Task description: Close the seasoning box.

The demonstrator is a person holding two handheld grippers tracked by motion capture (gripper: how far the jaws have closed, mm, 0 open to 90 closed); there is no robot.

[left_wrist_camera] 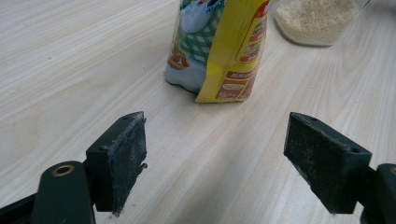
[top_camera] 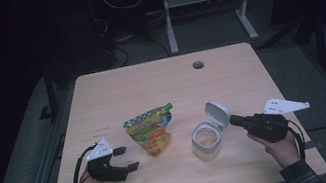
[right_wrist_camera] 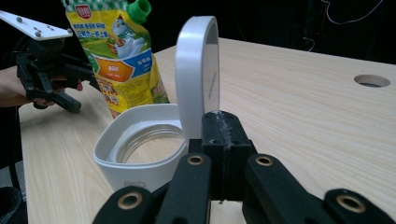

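A yellow and green spouted pouch (top_camera: 151, 129) (left_wrist_camera: 219, 51) (right_wrist_camera: 116, 60) stands in the middle of the wooden table (top_camera: 149, 83). To its right sits a clear jar (top_camera: 206, 140) (left_wrist_camera: 315, 21) (right_wrist_camera: 135, 144) holding pale grains, its white flip lid (top_camera: 217, 112) (right_wrist_camera: 198, 74) raised upright. My left gripper (top_camera: 127, 158) (left_wrist_camera: 215, 154) is open and rests low, left of the pouch, with nothing between its pads. My right gripper (top_camera: 232, 120) (right_wrist_camera: 223, 126) is shut on nothing, its tip right at the back of the raised lid.
A round cable hole (top_camera: 198, 64) (right_wrist_camera: 371, 80) lies near the table's far edge. Beyond the table stand the white legs of another desk (top_camera: 168, 19) on a dark floor. The left gripper (right_wrist_camera: 60, 88) and its hand appear across the jar in the right gripper view.
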